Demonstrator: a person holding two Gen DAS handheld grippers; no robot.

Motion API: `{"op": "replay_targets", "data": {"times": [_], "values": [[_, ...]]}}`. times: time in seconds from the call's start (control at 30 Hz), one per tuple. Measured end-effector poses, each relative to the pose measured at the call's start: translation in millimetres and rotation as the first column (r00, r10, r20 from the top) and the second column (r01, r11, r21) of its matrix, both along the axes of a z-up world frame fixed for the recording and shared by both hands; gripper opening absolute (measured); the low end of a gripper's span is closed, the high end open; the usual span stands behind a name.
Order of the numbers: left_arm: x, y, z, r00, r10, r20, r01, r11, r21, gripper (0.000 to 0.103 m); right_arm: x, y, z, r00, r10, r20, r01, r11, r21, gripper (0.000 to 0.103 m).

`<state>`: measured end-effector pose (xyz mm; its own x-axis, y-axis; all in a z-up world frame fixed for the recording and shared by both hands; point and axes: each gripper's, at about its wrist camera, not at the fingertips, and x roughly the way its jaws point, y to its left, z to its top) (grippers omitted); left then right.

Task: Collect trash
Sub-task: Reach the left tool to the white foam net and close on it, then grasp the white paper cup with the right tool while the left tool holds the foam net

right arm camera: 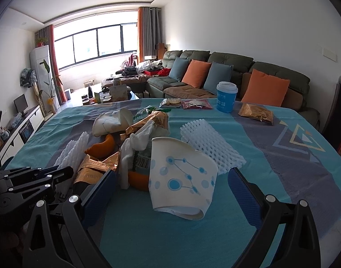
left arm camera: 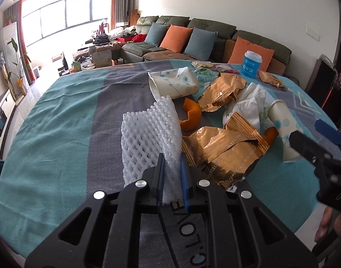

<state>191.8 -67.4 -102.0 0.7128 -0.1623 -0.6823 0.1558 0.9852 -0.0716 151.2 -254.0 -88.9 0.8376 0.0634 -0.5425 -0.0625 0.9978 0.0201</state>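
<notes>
Left tool [left arm camera: 172, 167] at the near desk edge, jaws narrow, clamped on the near end of a white foam net [left arm camera: 148, 134]; the net's lattice runs away from the pads over the grey stripe of the cloth [left arm camera: 58, 116]. Net is soft, open-mesh, slightly crushed at the grip. Right tool [right arm camera: 172, 192] stands wide, a squashed paper cup [right arm camera: 181, 178] lying on its side between the pads, not touched. Cup is white with blue dots and lines, mouth toward the far edge. Behind it a heap at mid-desk: gold wrappers [left arm camera: 215, 149], orange peel [left arm camera: 190, 116], white tissue [left arm camera: 248, 102], a second cup [left arm camera: 170, 84], a second net [right arm camera: 210, 147]. Blue lidded cup [right arm camera: 226, 98] upright near the far edge; contents hidden. Wrapper print too small to read. Fingers [left arm camera: 324, 230] cut off at the right.
</notes>
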Motion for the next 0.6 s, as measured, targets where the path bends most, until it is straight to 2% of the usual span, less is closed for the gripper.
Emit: {"op": "replay_targets", "data": {"times": [0.23, 0.3, 0.47, 0.6], "values": [[-4.3, 10.3, 12.4, 0.999, 0.011, 0.032, -0.010, 0.999, -0.044, 0.012, 8.0, 7.2, -9.5, 0.999, -0.003, -0.034, 0.001, 0.999, -0.051, 0.097], [-5.5, 13.1, 15.6, 0.999, 0.017, 0.036, -0.015, 0.998, -0.054, 0.012, 10.5, 9.4, -12.3, 0.999, -0.006, -0.042, 0.003, 0.997, -0.071, 0.092], [-7.4, 17.5, 21.5, 0.999, 0.023, 0.042, -0.020, 0.997, -0.069, 0.012, 15.6, 10.0, -18.4, 0.997, -0.024, -0.070, 0.017, 0.995, -0.099, 0.069], [-8.8, 20.5, 23.0, 0.998, 0.029, 0.050, -0.025, 0.997, -0.075, 0.012, 16.4, 9.5, -20.5, 0.996, -0.039, -0.080, 0.029, 0.993, -0.115, 0.058]]}}
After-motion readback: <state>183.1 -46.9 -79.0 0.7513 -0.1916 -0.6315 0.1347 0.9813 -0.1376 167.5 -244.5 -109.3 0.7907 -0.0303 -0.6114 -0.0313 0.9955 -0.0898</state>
